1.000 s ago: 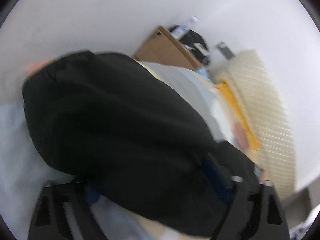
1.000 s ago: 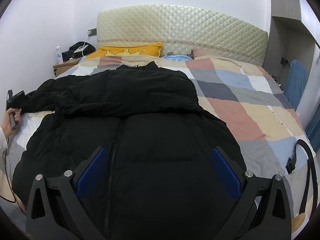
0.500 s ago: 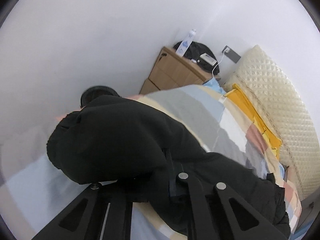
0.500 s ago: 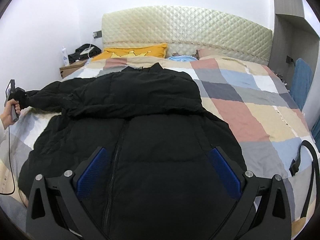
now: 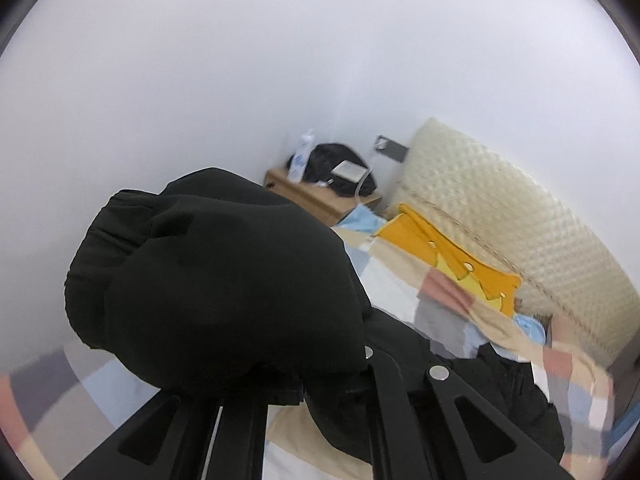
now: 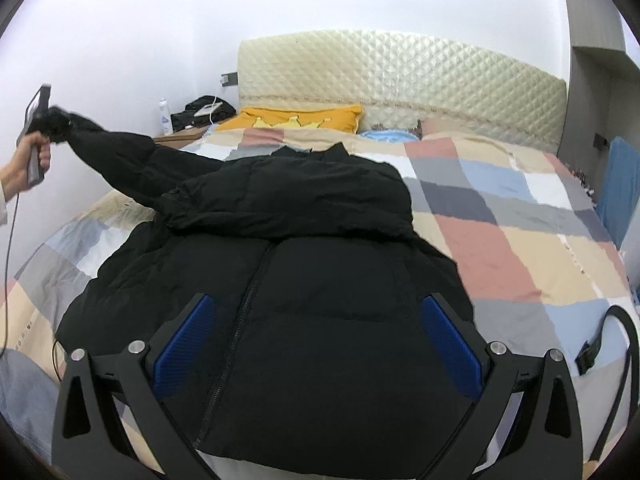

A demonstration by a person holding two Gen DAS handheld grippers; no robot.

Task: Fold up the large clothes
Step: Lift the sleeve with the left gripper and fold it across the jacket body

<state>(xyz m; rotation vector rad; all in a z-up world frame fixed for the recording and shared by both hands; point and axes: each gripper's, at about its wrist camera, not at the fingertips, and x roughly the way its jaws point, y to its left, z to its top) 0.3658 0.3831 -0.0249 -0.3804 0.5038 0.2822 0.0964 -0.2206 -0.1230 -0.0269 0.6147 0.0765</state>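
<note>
A black puffer jacket [image 6: 304, 280] lies front up on the checkered bed cover [image 6: 520, 248], zipper toward me. Its right sleeve is folded across the chest. My left gripper [image 5: 296, 384] is shut on the cuff of the left sleeve [image 5: 208, 280] and holds it in the air; in the right wrist view this gripper [image 6: 48, 120] is at the far left, with the sleeve [image 6: 132, 160] stretched up from the bed. My right gripper [image 6: 320, 344] is open and empty, hovering over the jacket's lower half.
A quilted cream headboard [image 6: 400, 76] and a yellow pillow [image 6: 304, 116] are at the far end. A wooden nightstand [image 5: 320, 200] with a bottle and a black bag stands by the left wall. A black strap [image 6: 616, 344] lies at the bed's right edge.
My left gripper has closed on the sleeve cuff and lifted it off the bed, up and to the left. My right gripper has stayed open over the jacket.
</note>
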